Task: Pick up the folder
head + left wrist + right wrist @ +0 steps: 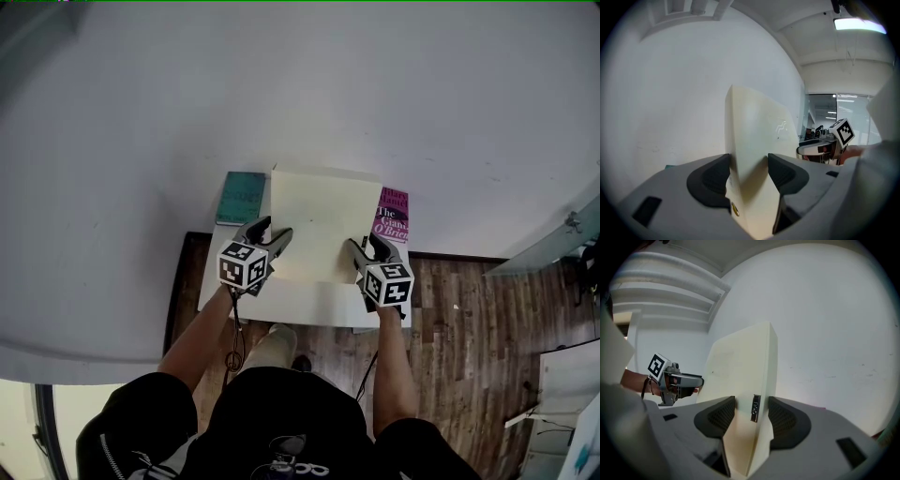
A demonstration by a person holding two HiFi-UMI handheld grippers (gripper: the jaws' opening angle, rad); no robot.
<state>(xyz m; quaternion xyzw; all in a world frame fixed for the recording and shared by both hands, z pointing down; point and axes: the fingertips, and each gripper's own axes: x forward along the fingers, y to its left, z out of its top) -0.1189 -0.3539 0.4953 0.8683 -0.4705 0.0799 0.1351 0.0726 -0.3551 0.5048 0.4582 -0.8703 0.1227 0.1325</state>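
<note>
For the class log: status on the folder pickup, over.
Left hand-held gripper shut on folder, left edge. Right hand-held gripper shut on its right edge. Teal book, magenta book flank it; neither in the way.

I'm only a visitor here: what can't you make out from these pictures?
Inside the folder: only outer faces show, in every view.
Title of the teal book: too small in the head view.
Whether the folder is clear of the table: the left gripper and right gripper hide its lower edge in their own views; the head view looks from above.
</note>
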